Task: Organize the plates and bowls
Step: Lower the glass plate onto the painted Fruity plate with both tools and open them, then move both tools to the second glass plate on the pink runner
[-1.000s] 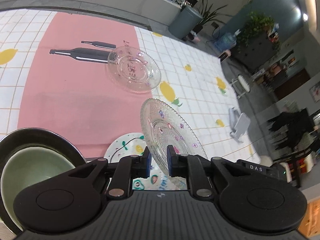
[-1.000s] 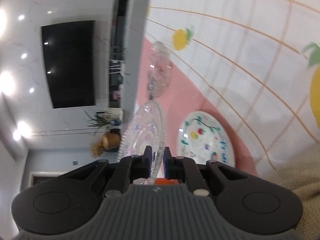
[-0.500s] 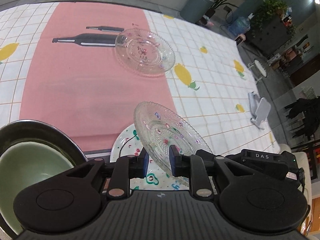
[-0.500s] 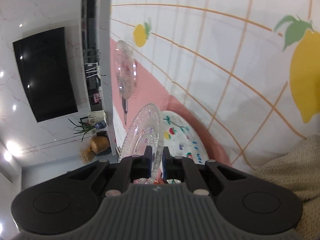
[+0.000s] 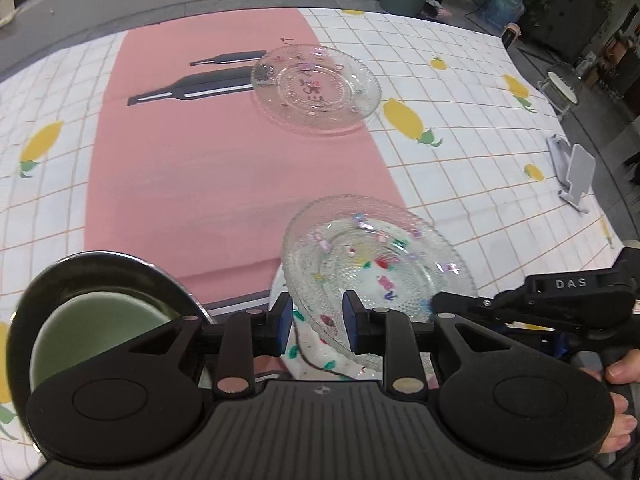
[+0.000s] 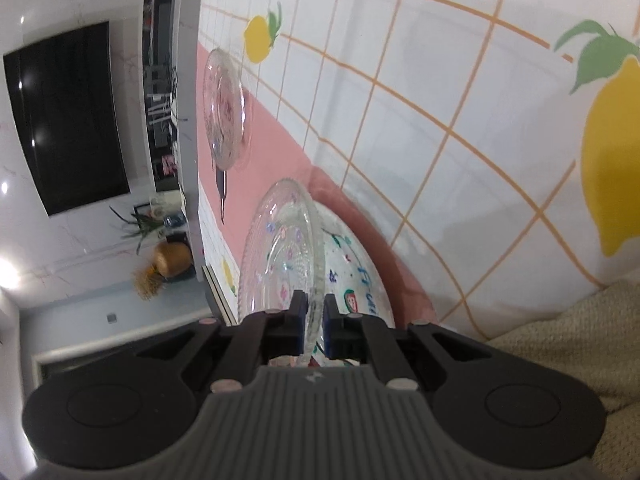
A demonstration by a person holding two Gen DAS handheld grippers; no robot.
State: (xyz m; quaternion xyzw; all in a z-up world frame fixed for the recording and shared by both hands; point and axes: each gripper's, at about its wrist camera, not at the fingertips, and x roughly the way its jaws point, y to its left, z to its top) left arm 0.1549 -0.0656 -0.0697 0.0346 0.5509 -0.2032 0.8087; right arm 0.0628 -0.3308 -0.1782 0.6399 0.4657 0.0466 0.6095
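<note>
Left wrist view: the left hand-held gripper (image 5: 316,322), low centre, has just been spreading, pads clear of the glass plate (image 5: 372,260) between them. The right hand-held gripper (image 6: 313,322) pinches that plate's rim, tilted over the painted plate (image 6: 356,276) on the desk (image 5: 460,128).

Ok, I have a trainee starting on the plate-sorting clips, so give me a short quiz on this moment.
1. True or false: the right gripper is shut on the rim of the near glass plate.
2. What lies under that plate? A) painted white plate B) green bowl C) bare cloth
3. How many clear glass plates are in view?

Key: 1 true. 2 A. 3 two; the far glass plate lies flat on the pink runner.
</note>
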